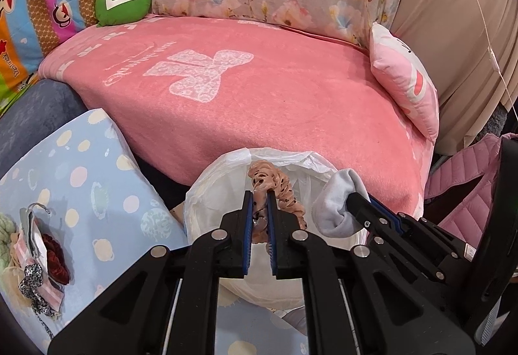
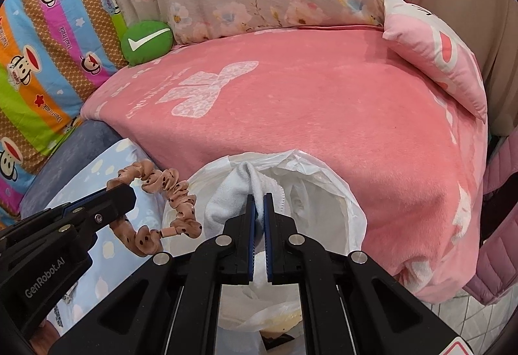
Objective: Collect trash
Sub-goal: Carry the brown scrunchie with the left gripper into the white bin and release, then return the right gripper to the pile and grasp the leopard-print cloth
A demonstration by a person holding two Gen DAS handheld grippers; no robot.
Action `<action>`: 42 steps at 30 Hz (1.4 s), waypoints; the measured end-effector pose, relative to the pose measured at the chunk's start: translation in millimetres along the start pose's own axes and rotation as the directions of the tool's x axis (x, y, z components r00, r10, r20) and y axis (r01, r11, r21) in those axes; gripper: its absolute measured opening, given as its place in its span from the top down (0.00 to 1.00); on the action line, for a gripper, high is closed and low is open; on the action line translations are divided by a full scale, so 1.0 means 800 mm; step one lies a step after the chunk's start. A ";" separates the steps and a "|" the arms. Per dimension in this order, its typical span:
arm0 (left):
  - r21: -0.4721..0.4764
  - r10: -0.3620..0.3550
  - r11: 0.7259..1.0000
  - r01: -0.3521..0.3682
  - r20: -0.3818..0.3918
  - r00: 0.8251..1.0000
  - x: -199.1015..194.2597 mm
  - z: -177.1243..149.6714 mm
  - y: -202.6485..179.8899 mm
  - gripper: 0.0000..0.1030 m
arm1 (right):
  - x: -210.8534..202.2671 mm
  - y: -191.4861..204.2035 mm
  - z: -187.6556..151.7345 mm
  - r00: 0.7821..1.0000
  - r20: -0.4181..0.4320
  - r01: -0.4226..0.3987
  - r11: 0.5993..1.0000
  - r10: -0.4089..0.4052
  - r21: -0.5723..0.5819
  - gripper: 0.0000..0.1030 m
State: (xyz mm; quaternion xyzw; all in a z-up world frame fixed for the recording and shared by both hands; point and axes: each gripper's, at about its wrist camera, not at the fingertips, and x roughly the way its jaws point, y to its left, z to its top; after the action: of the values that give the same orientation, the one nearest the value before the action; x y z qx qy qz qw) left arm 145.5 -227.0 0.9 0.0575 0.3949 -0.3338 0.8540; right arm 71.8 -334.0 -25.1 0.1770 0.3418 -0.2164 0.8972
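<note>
- Jaws first: the left gripper (image 1: 260, 193) is clamped on a peach dotted scrunchie (image 1: 278, 189), and the right gripper (image 2: 259, 194) is pinched tight on a white sock (image 2: 226, 206).
- Both items hang over the mouth of the white trash bag (image 2: 323, 180), the scrunchie toward the bag's left rim, the sock nearer its middle.
- Scrunchie's loop runs left of the bag, its long axis roughly level, and only a small fold sits between the pads.
- Sock is bunched; its long axis seems to run from the jaws up toward the bag's far rim, though folds hide the ends.
- Risk, as I judge it: released now, the scrunchie could drop outside the bag's left rim onto the blue dotted cushion (image 1: 87, 167).
- Thin bag film may sag or fold inward, narrowing the mouth.
- Sock fabric could snag on the ridged pads and cling.
</note>
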 end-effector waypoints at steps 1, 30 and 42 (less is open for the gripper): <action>-0.003 -0.003 1.000 0.003 0.004 1.000 0.000 0.000 0.001 0.84 | 0.001 0.000 0.000 1.000 0.000 0.004 1.000 -0.004 0.002 0.91; -0.122 0.087 0.989 -0.079 0.066 0.994 -0.061 -0.015 0.060 0.44 | -0.037 0.052 -0.009 0.999 0.044 0.031 0.997 -0.028 -0.074 0.58; -0.217 0.153 0.967 -0.133 0.077 0.985 -0.104 -0.044 0.132 0.37 | -0.057 0.110 -0.026 0.999 0.045 -0.013 0.991 0.019 -0.133 0.51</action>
State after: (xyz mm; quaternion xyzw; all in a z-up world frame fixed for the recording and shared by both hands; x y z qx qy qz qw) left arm 149.4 -89.4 19.1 -0.0206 0.3826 -0.2299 0.8946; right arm 74.7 -238.2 6.9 0.1146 0.3333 -0.1897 0.9164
